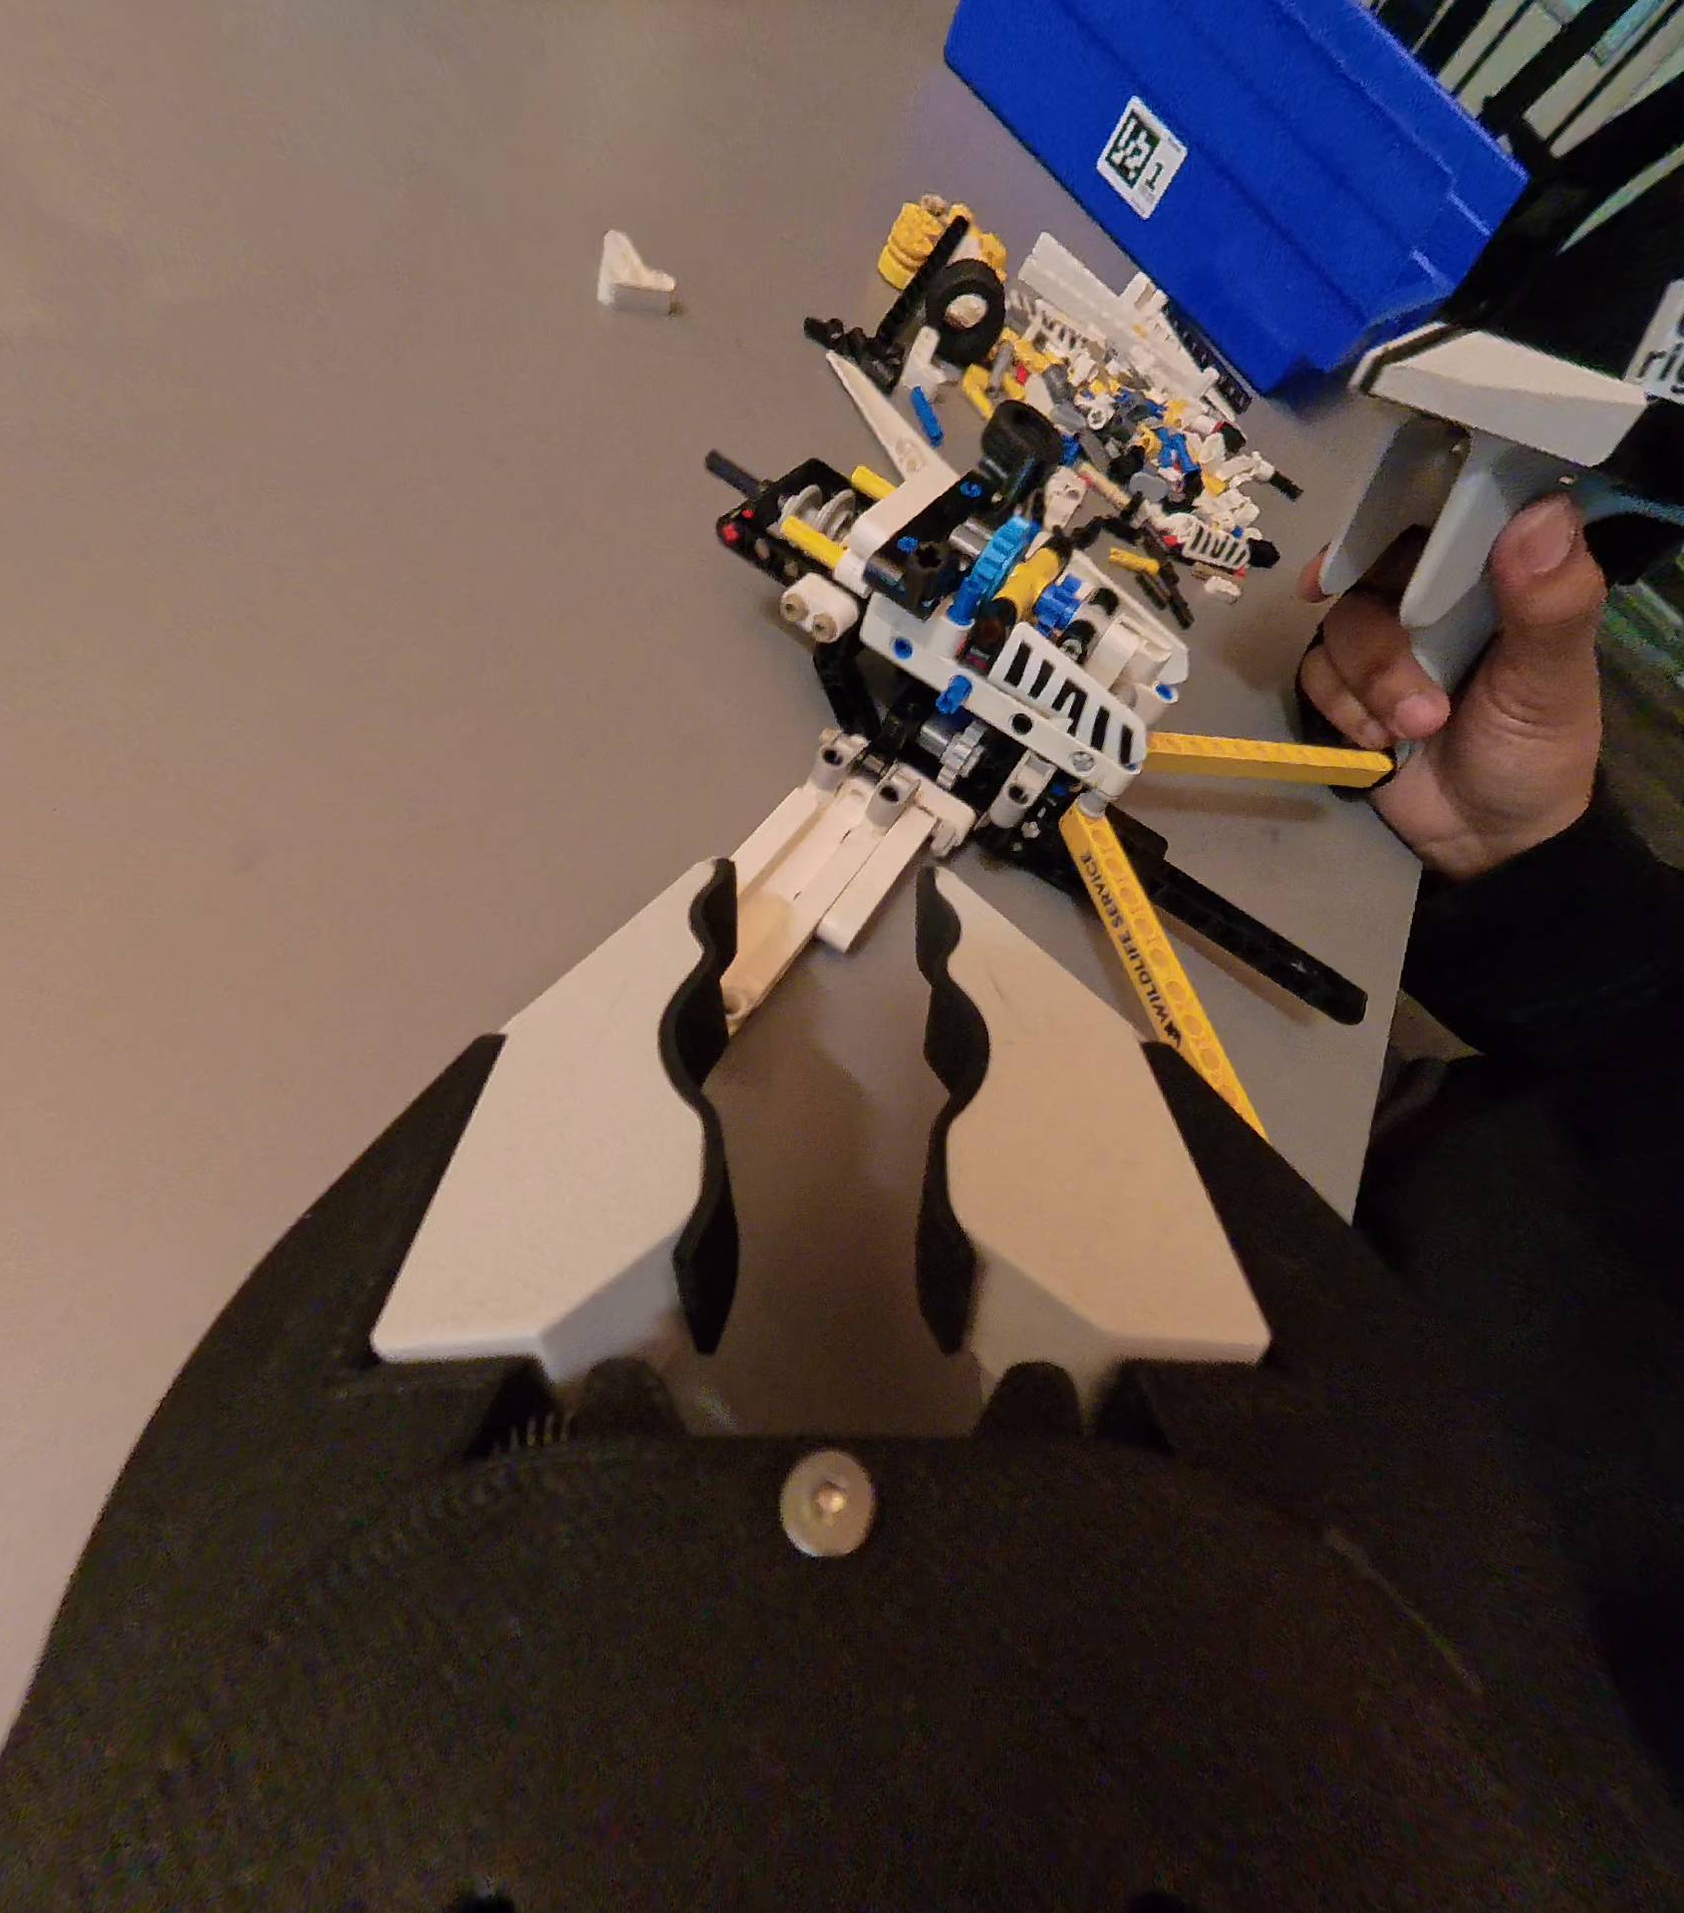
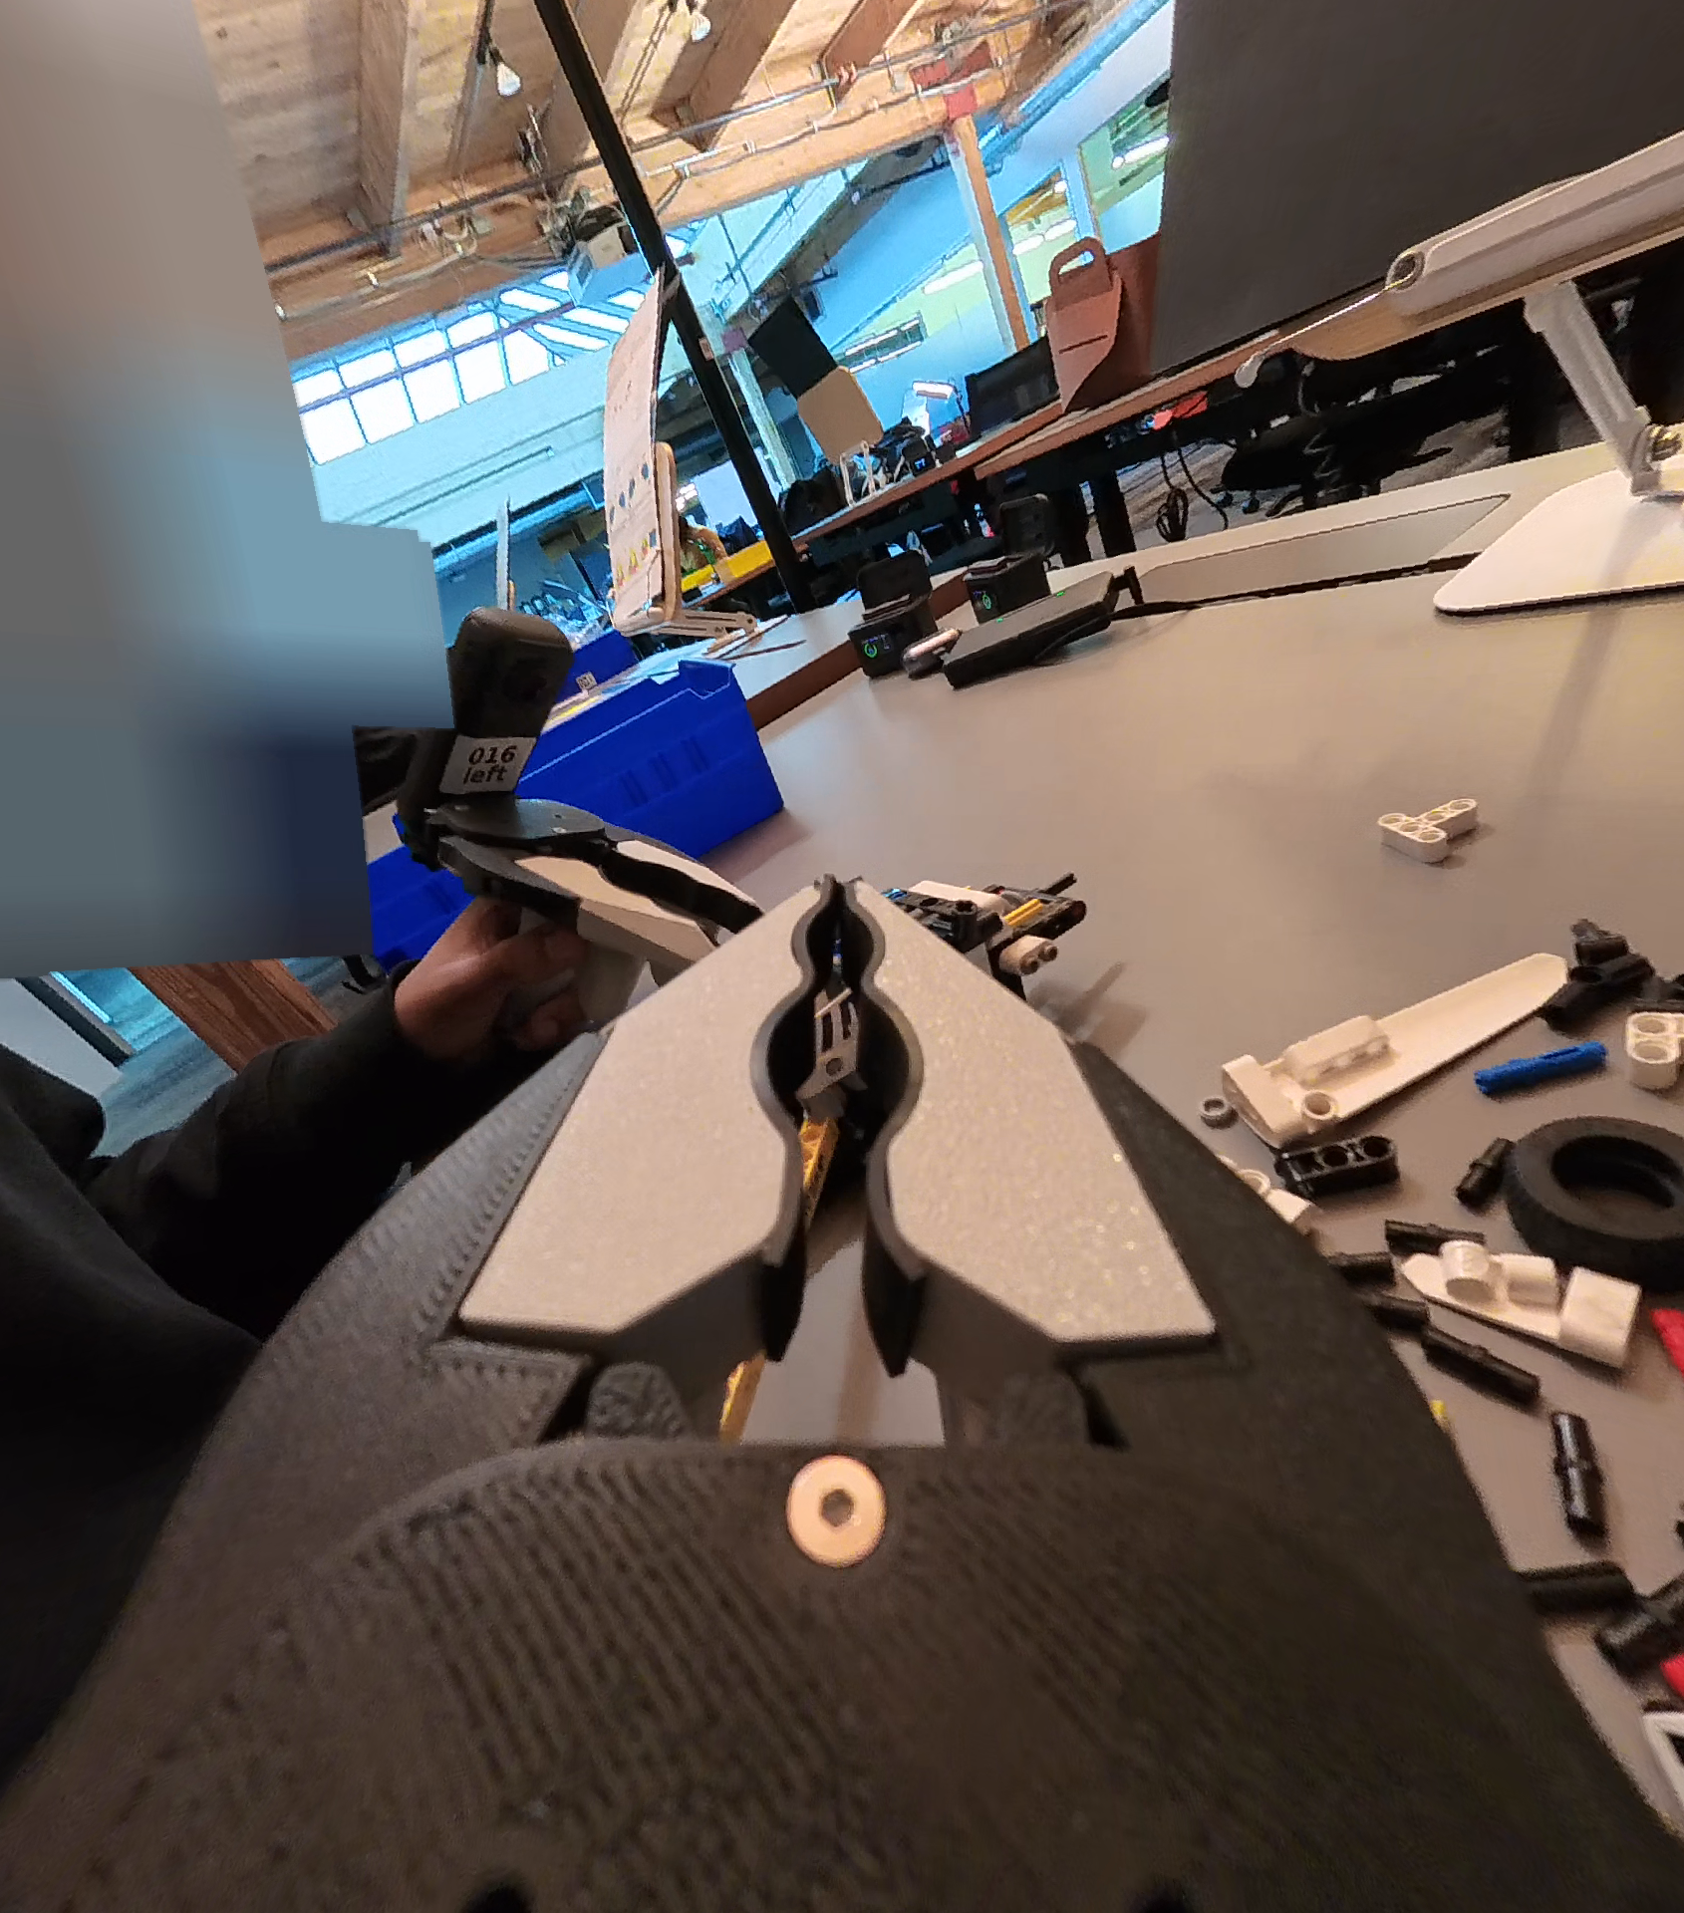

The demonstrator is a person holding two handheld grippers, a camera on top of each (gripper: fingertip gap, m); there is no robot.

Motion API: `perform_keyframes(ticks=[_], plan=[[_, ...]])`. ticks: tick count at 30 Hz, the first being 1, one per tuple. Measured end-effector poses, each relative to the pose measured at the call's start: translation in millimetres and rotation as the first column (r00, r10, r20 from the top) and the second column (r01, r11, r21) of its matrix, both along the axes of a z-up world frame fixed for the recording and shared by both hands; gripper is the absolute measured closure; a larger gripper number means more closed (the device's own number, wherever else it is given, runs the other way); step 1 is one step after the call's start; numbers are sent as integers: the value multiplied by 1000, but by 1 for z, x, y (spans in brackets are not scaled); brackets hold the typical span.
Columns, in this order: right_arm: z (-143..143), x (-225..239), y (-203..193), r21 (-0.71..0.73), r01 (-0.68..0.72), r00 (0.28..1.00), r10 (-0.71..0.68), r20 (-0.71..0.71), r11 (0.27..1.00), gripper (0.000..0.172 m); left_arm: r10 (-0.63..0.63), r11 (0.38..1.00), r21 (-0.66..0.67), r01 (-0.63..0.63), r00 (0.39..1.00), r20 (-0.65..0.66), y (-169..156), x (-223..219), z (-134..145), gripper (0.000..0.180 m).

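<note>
Lengthwise, toy model (image 1: pixel 972 642), white tail (image 1: pixel 817 880) between left gripper (image 1: pixel 822 901) fingers

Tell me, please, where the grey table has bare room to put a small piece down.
The grey table is bare left of the small white angle brick and the white-and-black brick model. Crowded: the loose brick pile beside the blue plastic bin, also around the black rubber tyre.
</note>
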State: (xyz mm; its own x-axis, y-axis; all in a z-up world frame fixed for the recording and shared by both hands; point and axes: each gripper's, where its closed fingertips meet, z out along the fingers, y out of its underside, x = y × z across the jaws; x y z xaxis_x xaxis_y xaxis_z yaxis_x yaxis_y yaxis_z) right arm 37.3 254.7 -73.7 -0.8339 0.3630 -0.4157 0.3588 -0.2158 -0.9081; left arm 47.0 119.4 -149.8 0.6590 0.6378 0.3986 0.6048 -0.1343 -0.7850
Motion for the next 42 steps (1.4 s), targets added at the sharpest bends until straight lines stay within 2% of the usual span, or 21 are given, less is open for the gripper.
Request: perform_keyframes(ticks=[4, 8, 14, 17, 29, 33, 36, 39, 42], plan=[[1, -2, 0, -21, -5, 1000, 5, 16, 1000, 172, -24, 1000, -17, 23, 998, -57, 8, -6, 7, 150], [1, -2, -3, -32, -22, 999, 23, 30, 999, 172, -66, 992, -112, 55, 993, -101, 11, -21, 7, 156], [-1, -4, -6, -33, -36, 998, 38, 49, 999, 172, -204, 973, -119, 199, 978, -36, 35, -12, -3, 165], [-1, -5, -6, -48, -37, 997, 40, 59, 998, 172, -222, 964, -157, 216, 975, -19, 38, -7, -13, 166], [-5, -4, -18, 16, -52, 997, 51, 53, 999, 172, -232, 956, -185, 228, 973, 1, 43, -7, -19, 173], [-18, 2, -36, 149, -105, 994, 100, 43, 983, 153, -235, 956, -180, 232, 972, 5, 43, -6, -19, 174], [-37, 10, -51, 336, -143, 990, 141, 31, 931, 139, -237, 956, -180, 234, 972, 6, 43, -6, -19, 174], [-50, 9, -53, 536, -99, 989, 144, -42, 838, 135, -242, 955, -172, 240, 970, 11, 44, -5, -18, 174], [-47, 10, -56, 610, -61, 965, 204, -167, 790, 137, -245, 954, -175, 243, 969, 9, 44, -5, -18, 175]])
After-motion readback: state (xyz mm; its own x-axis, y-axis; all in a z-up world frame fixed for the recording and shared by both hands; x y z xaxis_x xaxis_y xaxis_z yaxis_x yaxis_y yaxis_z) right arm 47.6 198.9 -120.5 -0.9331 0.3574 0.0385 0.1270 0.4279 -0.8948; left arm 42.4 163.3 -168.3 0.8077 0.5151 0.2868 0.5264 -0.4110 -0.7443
